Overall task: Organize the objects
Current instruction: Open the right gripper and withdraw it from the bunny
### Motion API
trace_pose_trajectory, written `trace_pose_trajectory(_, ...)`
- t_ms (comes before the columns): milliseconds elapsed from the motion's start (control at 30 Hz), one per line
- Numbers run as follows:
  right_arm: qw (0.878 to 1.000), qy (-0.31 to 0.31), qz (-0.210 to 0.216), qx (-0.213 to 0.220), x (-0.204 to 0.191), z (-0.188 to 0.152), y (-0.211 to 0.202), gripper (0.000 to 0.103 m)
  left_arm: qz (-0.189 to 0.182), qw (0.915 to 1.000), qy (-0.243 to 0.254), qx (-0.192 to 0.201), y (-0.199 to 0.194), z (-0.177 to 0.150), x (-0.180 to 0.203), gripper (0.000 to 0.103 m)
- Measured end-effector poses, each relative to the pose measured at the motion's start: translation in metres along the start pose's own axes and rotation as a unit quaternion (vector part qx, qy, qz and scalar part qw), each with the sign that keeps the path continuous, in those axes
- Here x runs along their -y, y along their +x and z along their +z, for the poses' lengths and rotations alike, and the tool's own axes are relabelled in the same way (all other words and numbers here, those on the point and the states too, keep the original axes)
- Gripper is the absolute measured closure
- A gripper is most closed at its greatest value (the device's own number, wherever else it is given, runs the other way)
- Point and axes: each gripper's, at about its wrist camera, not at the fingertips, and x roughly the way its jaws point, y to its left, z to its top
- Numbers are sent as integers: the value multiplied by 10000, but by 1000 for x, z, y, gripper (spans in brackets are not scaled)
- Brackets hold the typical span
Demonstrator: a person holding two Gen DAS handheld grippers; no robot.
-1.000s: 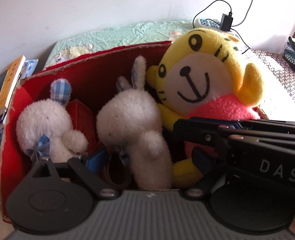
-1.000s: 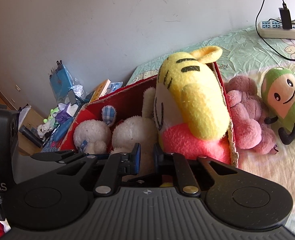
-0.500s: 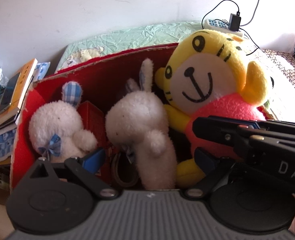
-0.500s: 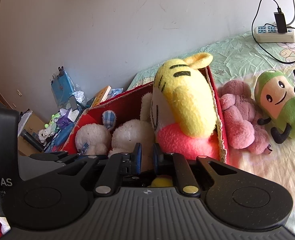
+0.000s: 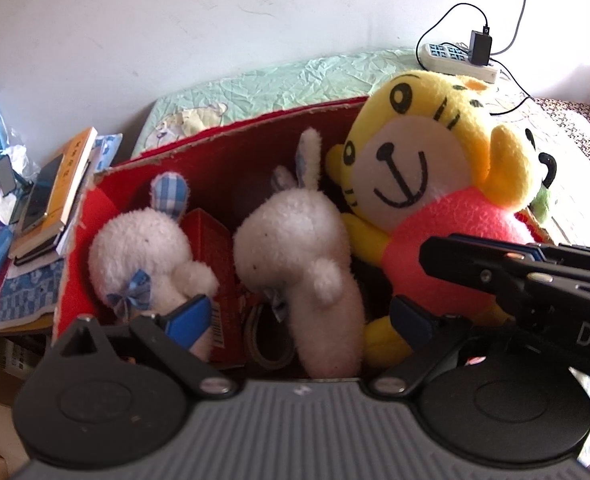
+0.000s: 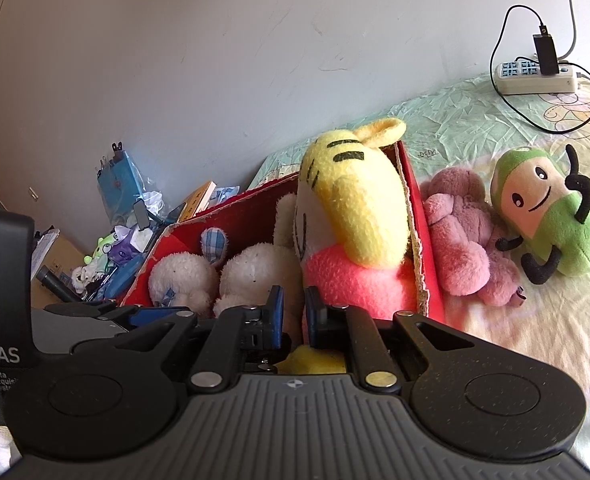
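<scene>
The red box (image 5: 231, 160) holds two white rabbits (image 5: 151, 252) and an upright, forward-facing yellow tiger (image 5: 435, 184); left gripper (image 5: 299, 316) gapes wide, empty; right gripper (image 6: 293, 316) nearly closed, empty

Red box (image 6: 425, 256) holds yellow tiger plush (image 6: 355, 216) and two white bunnies (image 6: 183, 276). Pink plush (image 6: 461, 248) touches box's outer wall; green plush (image 6: 543, 216) lies beside it on bed (image 6: 475, 120). Right tool (image 6: 293, 316) nearly closed.

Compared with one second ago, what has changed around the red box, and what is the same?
Both cameras have drawn back a little, so the red box looks smaller. Nothing was grasped or released: the left gripper stays open, the right gripper nearly closed and empty. The tiger and both rabbits remain inside.
</scene>
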Motion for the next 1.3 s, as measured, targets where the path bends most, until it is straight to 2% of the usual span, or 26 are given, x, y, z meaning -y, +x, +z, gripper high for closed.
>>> trace_pose_trajectory(300,9999,74,-112,24,-2,0,-6,90,92,9999,-64,31,-8,0,-5,7)
trace_pose_trajectory(633,9996,-55,-253,148,-13,0,-17,77,339,9993,-161,51,-18,2,-14,7)
trace_pose_trajectory(933,9995,-73,-203,234,-16,-2,-33,75,609,9981,-54,117,-26,3,-9,7)
trace_pose_trajectory(1300,9996,-201,119,147,-3,5,-44,75,1000,9948,-143,91,-35,7,6,7)
